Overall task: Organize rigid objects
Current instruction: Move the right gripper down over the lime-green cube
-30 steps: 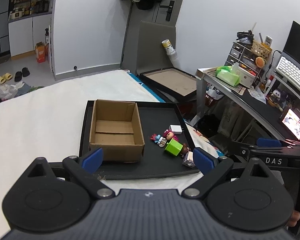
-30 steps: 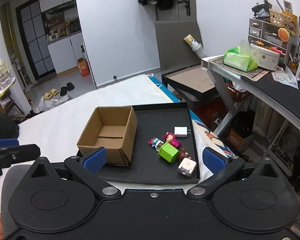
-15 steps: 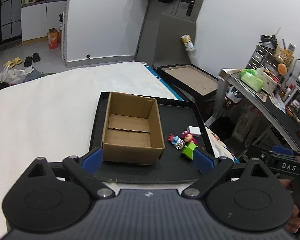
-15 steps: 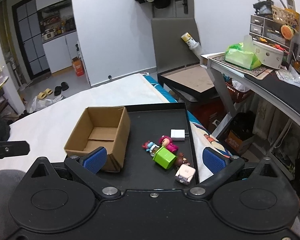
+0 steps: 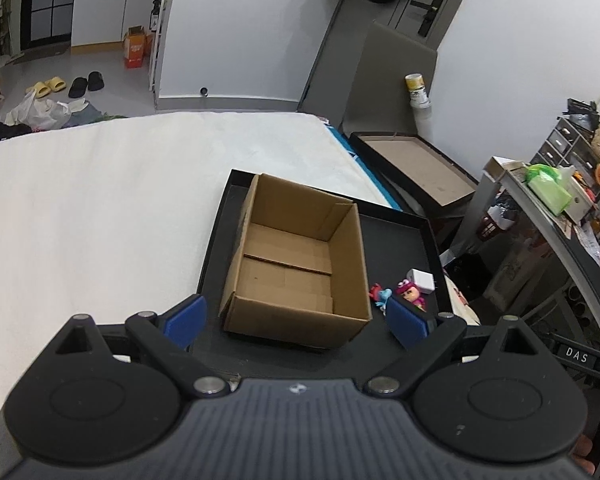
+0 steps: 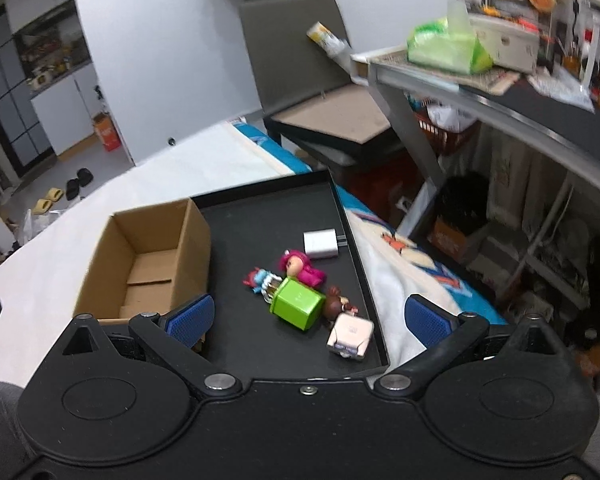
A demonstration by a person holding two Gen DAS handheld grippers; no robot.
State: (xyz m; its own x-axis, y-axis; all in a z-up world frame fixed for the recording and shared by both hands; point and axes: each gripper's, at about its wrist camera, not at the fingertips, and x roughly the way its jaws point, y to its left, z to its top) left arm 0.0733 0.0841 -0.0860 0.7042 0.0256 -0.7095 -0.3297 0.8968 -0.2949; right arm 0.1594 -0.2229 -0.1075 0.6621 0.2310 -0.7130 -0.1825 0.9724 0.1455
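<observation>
An empty cardboard box [image 5: 296, 264] [image 6: 148, 256] stands on the left of a black tray [image 6: 268, 224] [image 5: 396, 240] on a white bed. Right of the box lie a white charger [image 6: 320, 243] [image 5: 420, 280], a pink doll [image 6: 300, 267] [image 5: 408, 291], a small blue and red figure [image 6: 260, 279] [image 5: 380, 295], a green cube [image 6: 297, 302], a brown figure [image 6: 336, 304] and a pale cube [image 6: 350, 336]. My left gripper [image 5: 296, 322] is open and empty, just in front of the box. My right gripper [image 6: 308, 318] is open and empty, above the toys.
The bed's white sheet [image 5: 100, 208] spreads to the left. A cluttered desk [image 6: 520, 96] with a green bag [image 6: 444, 48] stands on the right. A flat shallow box [image 5: 416, 168] lies on the floor behind the tray. A patterned blanket [image 6: 400, 264] lies right of the tray.
My left gripper has moved left and closer, so the box now fills its middle. My right gripper has moved forward and down toward the toys.
</observation>
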